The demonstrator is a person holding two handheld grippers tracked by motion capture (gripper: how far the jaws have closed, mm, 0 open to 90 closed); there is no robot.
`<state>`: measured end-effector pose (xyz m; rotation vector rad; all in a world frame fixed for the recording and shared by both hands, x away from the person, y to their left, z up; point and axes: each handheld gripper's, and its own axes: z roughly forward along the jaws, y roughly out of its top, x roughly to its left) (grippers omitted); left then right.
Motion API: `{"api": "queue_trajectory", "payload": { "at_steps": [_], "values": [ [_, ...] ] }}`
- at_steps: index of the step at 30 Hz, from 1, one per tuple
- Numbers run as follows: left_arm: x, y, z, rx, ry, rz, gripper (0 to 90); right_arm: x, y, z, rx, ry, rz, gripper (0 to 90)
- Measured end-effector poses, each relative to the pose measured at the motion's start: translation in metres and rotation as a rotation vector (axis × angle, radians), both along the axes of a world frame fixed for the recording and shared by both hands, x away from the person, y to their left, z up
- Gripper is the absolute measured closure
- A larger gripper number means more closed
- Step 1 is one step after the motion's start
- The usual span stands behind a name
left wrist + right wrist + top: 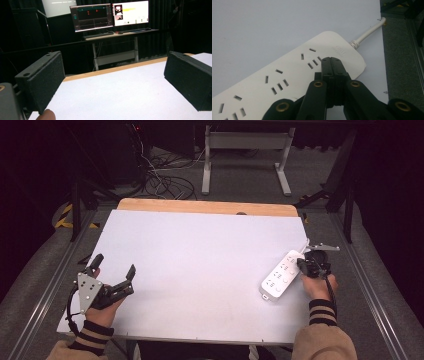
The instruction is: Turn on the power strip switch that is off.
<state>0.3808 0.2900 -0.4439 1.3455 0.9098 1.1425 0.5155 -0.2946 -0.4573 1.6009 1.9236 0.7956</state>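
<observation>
A white power strip [280,276] lies at an angle near the right edge of the white tabletop [200,270], and its white cable [304,246] runs off the far right. My right gripper [303,264] is shut, its tips resting over the cable end of the strip. In the right gripper view the closed black jaws [331,60] meet above the power strip [274,82] with nothing between them, near its cable [369,33]. My left gripper [114,265] is held open at the table's near left, nothing between its pads [42,80].
The tabletop has a wooden far edge [200,206]. Metal rails [370,285] run along both sides of the table. Beyond it are loose floor cables [165,182] and a desk frame [245,155]. Two lit monitors [110,15] stand on a desk ahead of the left gripper.
</observation>
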Motion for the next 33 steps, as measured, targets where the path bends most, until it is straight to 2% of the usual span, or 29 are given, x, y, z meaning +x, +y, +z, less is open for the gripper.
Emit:
{"api": "queue_trajectory", "payload": {
  "at_steps": [25,33],
  "values": [
    [0.0001,-0.0007,0.0004,-0.001,-0.002,-0.003,3.8,-0.0006,-0.0001,-0.0004,0.005,-0.006,-0.002,90.0],
    [-0.0001,-0.0009,0.0006,-0.001,-0.001,-0.002,3.8,-0.0023,0.0001,-0.0002,0.007,-0.022,-0.003,90.0]
  ]
}}
